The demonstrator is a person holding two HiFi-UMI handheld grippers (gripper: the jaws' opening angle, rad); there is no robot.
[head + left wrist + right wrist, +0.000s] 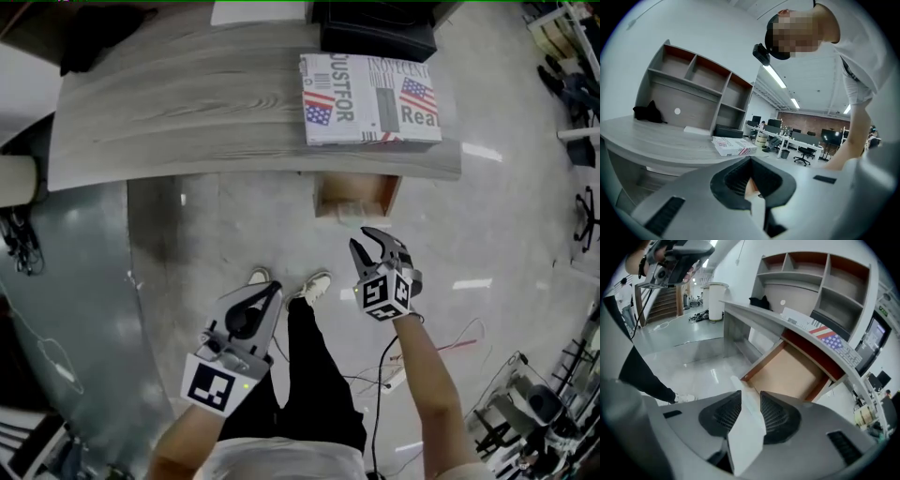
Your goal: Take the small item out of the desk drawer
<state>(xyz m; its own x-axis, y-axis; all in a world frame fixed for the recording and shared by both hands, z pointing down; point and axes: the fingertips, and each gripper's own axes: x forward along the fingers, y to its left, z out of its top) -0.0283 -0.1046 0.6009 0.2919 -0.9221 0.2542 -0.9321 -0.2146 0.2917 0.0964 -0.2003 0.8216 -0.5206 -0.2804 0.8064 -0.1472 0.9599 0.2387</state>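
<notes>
Head view: a grey tabletop (pixel 187 103) is seen, with the drawer (pixel 354 202) pulled open beneath its edge. Farther from the drawer, the left claw (pixel 274 287) is closed tip to tip on nothing. Just before the drawer, the right claw (pixel 361 238) is held partly open, with a flat white item (pixel 745 427) between its pads.

A grey wood-grain desk (pixel 187 112) fills the top of the head view. A flat printed cardboard box (pixel 370 98) lies at its front right corner, with a black rectangular case (pixel 375 28) behind it at the back edge. An open wooden drawer (pixel 356 197) juts out below the front edge, under the printed box. The right gripper (pixel 364 239) hangs just before the drawer, the left gripper (pixel 275 289) further left.
</notes>
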